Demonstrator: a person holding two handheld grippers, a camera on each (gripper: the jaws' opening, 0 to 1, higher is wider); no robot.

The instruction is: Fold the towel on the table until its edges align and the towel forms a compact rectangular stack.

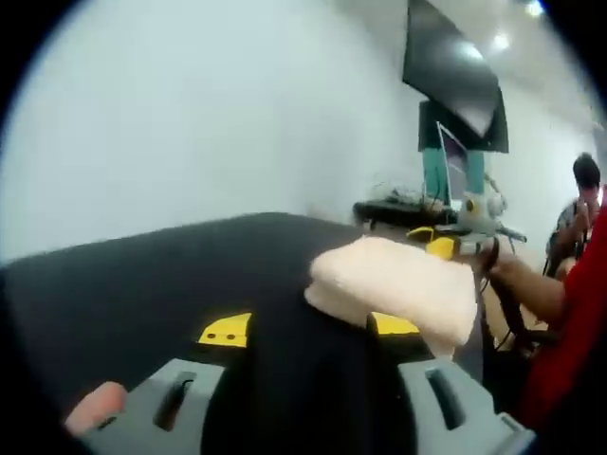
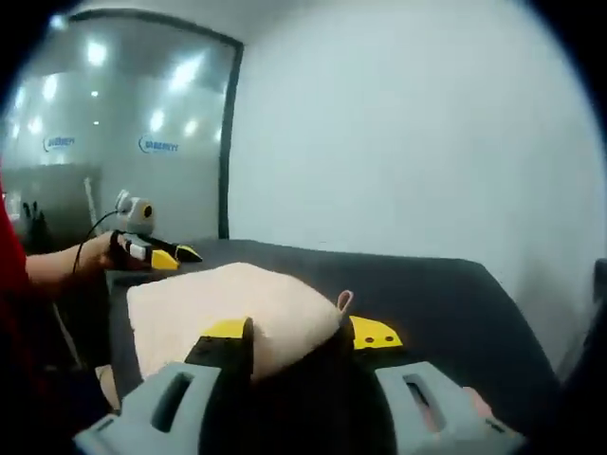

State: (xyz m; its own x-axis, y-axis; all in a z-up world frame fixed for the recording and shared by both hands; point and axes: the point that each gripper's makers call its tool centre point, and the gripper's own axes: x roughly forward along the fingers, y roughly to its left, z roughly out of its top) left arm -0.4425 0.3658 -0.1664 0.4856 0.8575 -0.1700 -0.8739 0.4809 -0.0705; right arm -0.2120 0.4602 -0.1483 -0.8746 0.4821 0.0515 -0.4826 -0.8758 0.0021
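Towel (image 2: 228,318): cream, already bunched into a thick folded pile, sitting on the dark table (image 1: 142,284) near one edge.

Right gripper (image 2: 296,339): it's looking like the yellow-tipped jaws are reaching around the near corner of the pile, cloth sitting between them. Can't honestly tell if they're pinching it or just hanging open around it.

Left gripper (image 1: 308,330): hovering over bare tabletop with the jaws spread apart, nothing in them. The pile is lying just beyond the right-hand tip.

Other stuff: in the left gripper view a person in a red sleeve (image 1: 579,322) is holding the right gripper over by the far side of the pile.

Step I'm guessing at: squaring up the stack, since the edges are looking lumpy and rounded rather than lined up.

Doing it well: I'd be grabbing a corner with all the layers together, not just the top one, and pressing the pile flat while pulling the edges even.
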